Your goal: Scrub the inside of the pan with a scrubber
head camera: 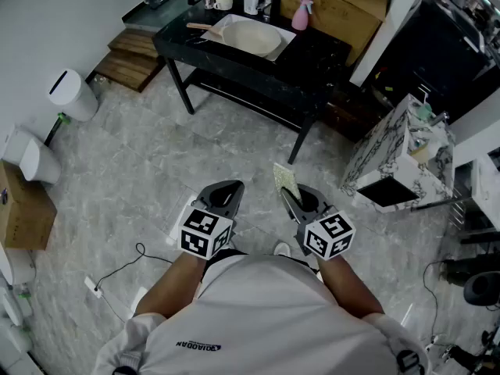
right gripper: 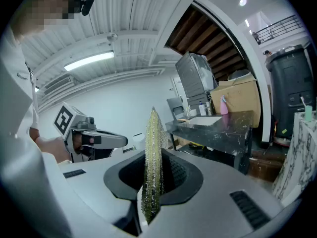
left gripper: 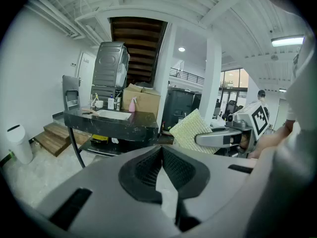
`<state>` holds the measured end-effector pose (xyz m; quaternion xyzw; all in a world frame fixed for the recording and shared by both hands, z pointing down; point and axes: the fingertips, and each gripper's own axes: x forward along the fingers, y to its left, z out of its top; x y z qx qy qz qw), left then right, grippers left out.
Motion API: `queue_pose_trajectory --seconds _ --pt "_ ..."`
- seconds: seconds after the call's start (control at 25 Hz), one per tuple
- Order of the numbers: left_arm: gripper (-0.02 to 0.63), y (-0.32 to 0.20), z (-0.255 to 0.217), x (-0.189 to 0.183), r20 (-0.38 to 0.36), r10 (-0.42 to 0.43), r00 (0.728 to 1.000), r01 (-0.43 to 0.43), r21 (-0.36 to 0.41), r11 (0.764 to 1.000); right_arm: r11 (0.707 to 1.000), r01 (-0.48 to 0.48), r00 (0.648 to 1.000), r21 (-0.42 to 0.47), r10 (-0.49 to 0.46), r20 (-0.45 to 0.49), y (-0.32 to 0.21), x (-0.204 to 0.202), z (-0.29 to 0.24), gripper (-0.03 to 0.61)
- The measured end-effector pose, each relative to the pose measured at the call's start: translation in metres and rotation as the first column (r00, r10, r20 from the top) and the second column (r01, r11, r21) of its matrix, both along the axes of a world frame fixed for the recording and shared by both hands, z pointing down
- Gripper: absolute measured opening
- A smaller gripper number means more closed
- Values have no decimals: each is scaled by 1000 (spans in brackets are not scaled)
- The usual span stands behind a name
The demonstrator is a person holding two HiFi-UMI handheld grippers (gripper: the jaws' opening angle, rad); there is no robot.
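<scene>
The right gripper [right gripper: 154,176] clamps the yellow-green scrubber [right gripper: 152,143] upright (edge-on to its camera), while the left gripper [left gripper: 162,168] sits closed, empty.

A black surface [head camera: 320,51] stands at the far side of the grey marble floor [head camera: 141,155]. Near its back edge are a pink spray bottle [head camera: 301,15], a white bottle [head camera: 251,1] and a cup [head camera: 224,1]. Cardboard boxes [head camera: 348,6] stand behind it. Wooden steps [head camera: 133,57] and a white bin [head camera: 72,94] are to its left, and a marble-patterned cabinet [head camera: 400,148] is to its right.
</scene>
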<state>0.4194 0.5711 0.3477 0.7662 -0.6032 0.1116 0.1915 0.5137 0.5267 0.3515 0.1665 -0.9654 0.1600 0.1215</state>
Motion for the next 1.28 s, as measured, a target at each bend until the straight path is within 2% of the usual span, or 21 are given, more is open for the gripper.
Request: queue_pose_trajectory --seconds 0.56,0.76,1.04,1.28 --pt "15 3 6 -8 -1 4 1000 -4 -15 1000 1000 -5 1000 -20 5 2 3 -9 6 78" --pt "15 3 9 -21 -10 -6 1000 6 -22 1000 998 -4 1000 -62 6 18 4 -18 9 80" --pt "15 9 23 -51 4 3 1000 -3 -49 999 994 -12 999 -112 7 -45 4 -54 30 80" --pt "15 23 27 -107 -4 -20 1000 19 -47 999 994 -4 1000 -112 1 -31 16 -109 28 80"
